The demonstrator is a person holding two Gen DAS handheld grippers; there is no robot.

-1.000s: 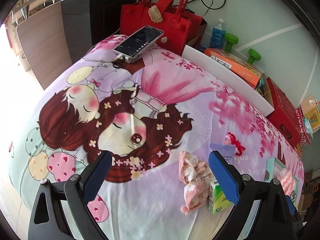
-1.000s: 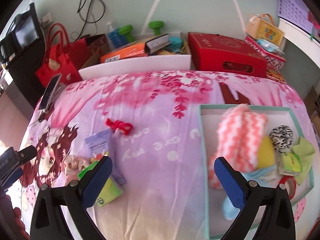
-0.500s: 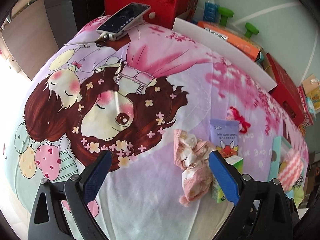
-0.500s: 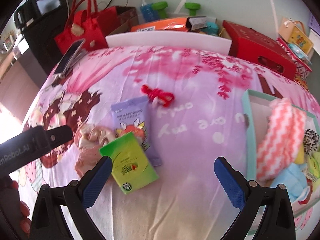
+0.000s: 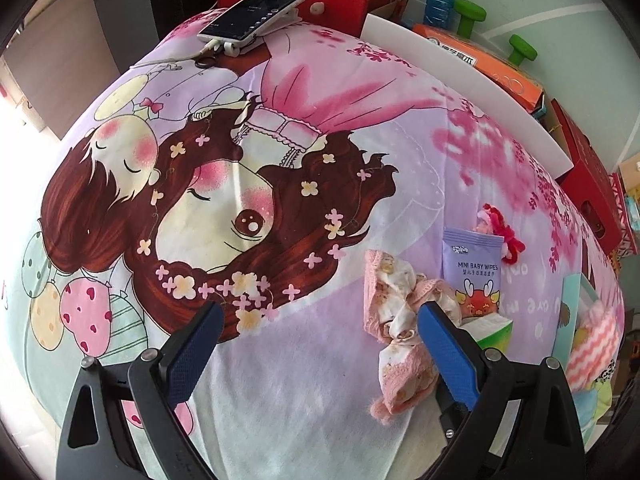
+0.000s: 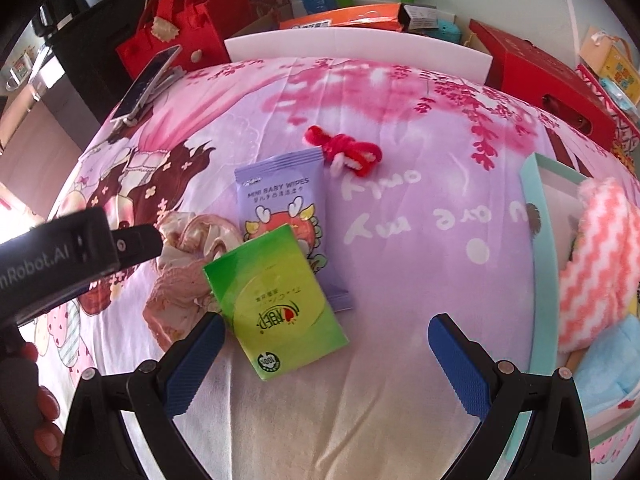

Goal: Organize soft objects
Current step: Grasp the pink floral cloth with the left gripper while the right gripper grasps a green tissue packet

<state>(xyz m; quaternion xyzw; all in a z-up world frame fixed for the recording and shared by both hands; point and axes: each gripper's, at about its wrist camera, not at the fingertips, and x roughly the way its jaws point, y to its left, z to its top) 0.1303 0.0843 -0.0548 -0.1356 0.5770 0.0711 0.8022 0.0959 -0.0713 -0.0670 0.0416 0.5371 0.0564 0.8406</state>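
On the bed: a cartoon-print sheet (image 5: 280, 140) carries everything.
My left gripper (image 5: 320, 340): jaws wide open, empty, low over the sheet; its right finger (image 5: 444, 344) is just beside the cloth.
My right gripper (image 6: 324, 354): jaws wide open, empty, the green pack near its left finger (image 6: 196, 356).
Cloth (image 5: 396, 320): pink, crumpled, lying on the sheet, touching the wipes.
Wipes (image 6: 286, 208): purple pack, flat, partly under the green pack (image 6: 276, 300).
Red tie (image 6: 344, 150): just beyond the wipes.
Box (image 6: 540, 216): teal, at my right, holding a striped pink cloth (image 6: 596, 256) and a blue cloth (image 6: 608, 364).
Phone (image 5: 256, 12): at the far edge.
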